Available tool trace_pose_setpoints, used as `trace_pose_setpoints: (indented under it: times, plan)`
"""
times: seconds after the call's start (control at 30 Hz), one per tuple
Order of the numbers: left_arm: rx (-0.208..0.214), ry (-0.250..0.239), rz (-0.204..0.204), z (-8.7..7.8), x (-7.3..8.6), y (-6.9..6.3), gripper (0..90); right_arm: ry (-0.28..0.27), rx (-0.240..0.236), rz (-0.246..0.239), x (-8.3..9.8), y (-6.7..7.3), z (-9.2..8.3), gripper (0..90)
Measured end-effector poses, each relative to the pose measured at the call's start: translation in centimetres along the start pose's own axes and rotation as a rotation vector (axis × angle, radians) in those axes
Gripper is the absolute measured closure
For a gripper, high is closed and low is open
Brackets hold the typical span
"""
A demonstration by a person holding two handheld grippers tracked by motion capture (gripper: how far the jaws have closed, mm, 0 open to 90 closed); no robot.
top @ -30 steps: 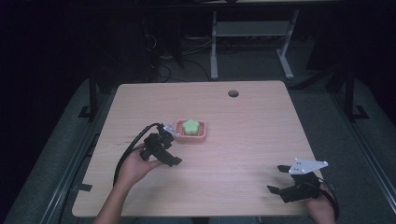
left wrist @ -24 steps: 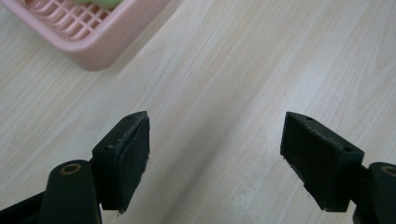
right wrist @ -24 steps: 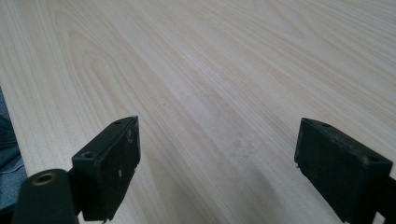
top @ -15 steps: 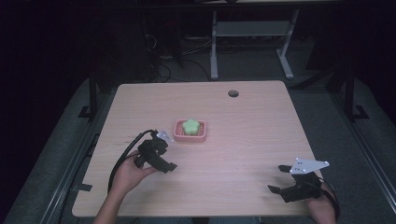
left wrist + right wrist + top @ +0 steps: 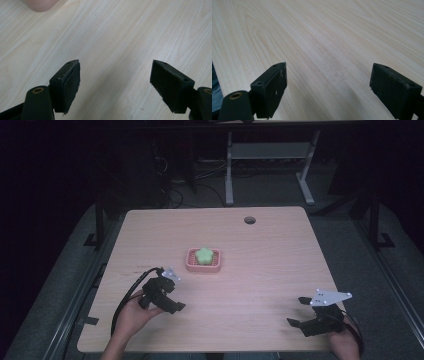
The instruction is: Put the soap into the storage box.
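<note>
A pink basket [image 5: 204, 266] holding a green star-shaped piece [image 5: 204, 254] sits near the middle of the wooden table [image 5: 270, 265]. My left gripper [image 5: 175, 296] is held in a hand in front of the basket and to its left, apart from it. In the left gripper view, the left gripper [image 5: 116, 65] is open over bare wood, and a corner of the pink basket [image 5: 40, 3] shows at the top left. My right gripper [image 5: 296, 311] rests near the table's front right corner. In the right gripper view, the right gripper [image 5: 329, 67] is open with nothing between its jaws.
A round cable hole [image 5: 249, 220] lies in the table's far right part. Behind the table stands a white desk frame [image 5: 229, 170] on a dark floor with cables. The left gripper's cable [image 5: 127, 297] loops toward the front left edge.
My left gripper has drawn back from the basket toward the table's front left. The right gripper has stayed where it was.
</note>
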State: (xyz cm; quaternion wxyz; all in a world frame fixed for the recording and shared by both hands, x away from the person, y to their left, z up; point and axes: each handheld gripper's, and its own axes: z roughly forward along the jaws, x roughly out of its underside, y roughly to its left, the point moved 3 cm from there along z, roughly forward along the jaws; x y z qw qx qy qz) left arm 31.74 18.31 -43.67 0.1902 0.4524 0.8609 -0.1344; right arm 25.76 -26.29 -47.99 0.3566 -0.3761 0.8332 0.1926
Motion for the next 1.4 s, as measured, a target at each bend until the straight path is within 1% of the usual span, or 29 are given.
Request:
trace_pose_setpoints:
  times: [0.03,0.1,0.2,0.37,0.4,0.6,0.63,0.7,0.87,1.03,1.23,1.27,1.3,1.37,1.4]
  plan:
    - [-0.006,-0.007,-0.008,-0.1,0.3,-0.1,24.1,0.001,0.0,-0.001,0.0,0.0,0.0,13.8]
    - [-0.007,-0.005,0.0,-0.2,0.4,-0.1,24.1,0.001,0.0,-0.002,0.0,0.0,0.0,13.8]
    - [-0.006,-0.016,-0.015,-0.2,1.0,-0.3,24.1,0.002,-0.001,-0.002,0.0,0.0,0.0,13.8]
    - [-0.012,-0.009,-0.01,-0.2,1.4,-0.4,24.1,0.0,-0.003,-0.003,0.0,0.1,0.0,13.8]
    - [-0.014,-0.01,-0.015,-0.1,1.5,-0.4,24.1,0.0,-0.004,-0.003,0.0,0.1,0.0,13.8]
    - [-0.016,-0.007,-0.014,-0.1,2.1,-0.7,24.1,0.0,-0.005,-0.01,0.0,0.1,0.0,13.8]
    - [-0.015,-0.008,-0.02,-0.1,2.2,-0.8,24.1,0.0,-0.005,-0.009,0.0,0.1,0.0,13.8]
    - [-0.018,-0.005,-0.014,-0.1,2.4,-0.8,24.1,0.0,-0.005,-0.009,0.0,0.1,0.0,13.8]
    - [-0.017,-0.01,-0.027,0.0,3.1,-0.9,24.1,0.001,-0.006,-0.009,0.0,0.1,0.1,13.8]
    - [-0.017,-0.025,-0.04,0.2,3.6,-1.0,24.1,0.003,-0.008,-0.013,0.0,0.1,0.1,13.8]
    - [-0.029,-0.047,-0.048,0.3,4.0,-1.3,24.1,0.002,-0.008,-0.013,0.0,0.2,0.1,13.8]
    - [-0.026,-0.046,-0.047,0.4,4.1,-1.4,24.1,0.003,-0.009,-0.014,0.0,0.2,0.2,13.8]
    - [-0.031,-0.04,-0.044,0.4,4.2,-1.6,24.1,0.002,-0.011,-0.013,-0.1,0.2,0.2,13.8]
    - [-0.043,-0.043,-0.035,0.4,4.5,-2.0,24.1,0.0,-0.016,-0.025,-0.2,0.3,0.2,13.8]
    - [-0.043,-0.043,-0.035,0.4,4.5,-2.0,24.1,-0.002,-0.018,-0.028,-0.3,0.4,0.2,13.8]
